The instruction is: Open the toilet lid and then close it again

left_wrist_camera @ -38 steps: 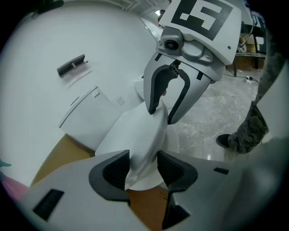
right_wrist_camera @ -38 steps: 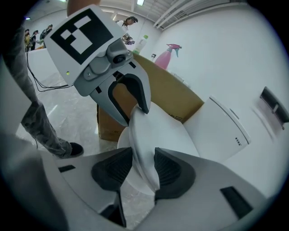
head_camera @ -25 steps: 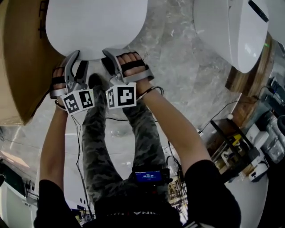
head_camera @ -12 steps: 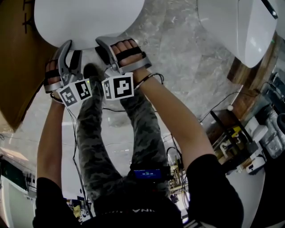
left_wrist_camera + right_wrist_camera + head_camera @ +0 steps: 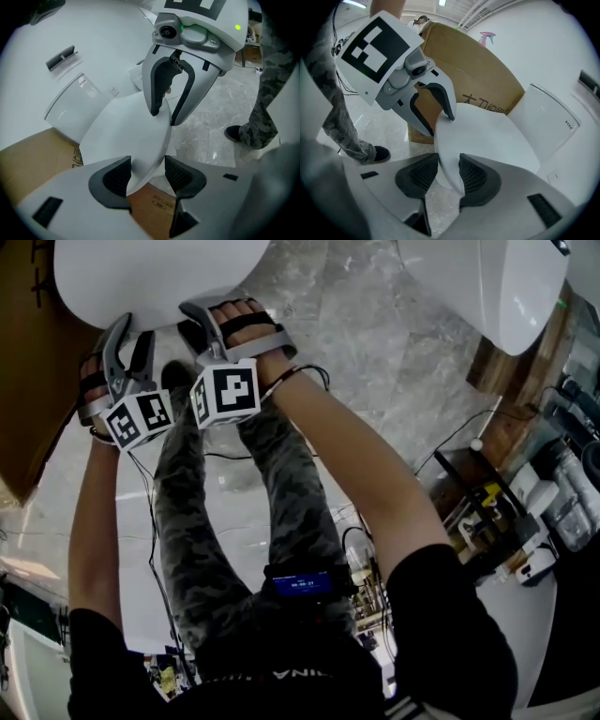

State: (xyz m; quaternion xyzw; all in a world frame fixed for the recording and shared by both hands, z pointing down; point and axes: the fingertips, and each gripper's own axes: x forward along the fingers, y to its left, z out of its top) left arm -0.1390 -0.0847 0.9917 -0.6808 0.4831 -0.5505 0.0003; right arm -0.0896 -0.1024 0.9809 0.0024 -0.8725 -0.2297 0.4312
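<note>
White toilet lid [image 5: 150,277] is clamped by left gripper [image 5: 147,171] and right gripper [image 5: 449,171]. Opening is judged begun; upward swinging is required next.

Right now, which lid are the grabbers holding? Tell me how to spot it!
Find the big brown box at the head view's left. Right beside it is a white oval lid. Unlike the other toilet across the floor, its front edge is pinched by the left gripper and the right gripper.

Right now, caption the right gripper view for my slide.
Right hand-held gripper and left hand-held gripper both clamp the white toilet lid, cardboard box behind.
</note>
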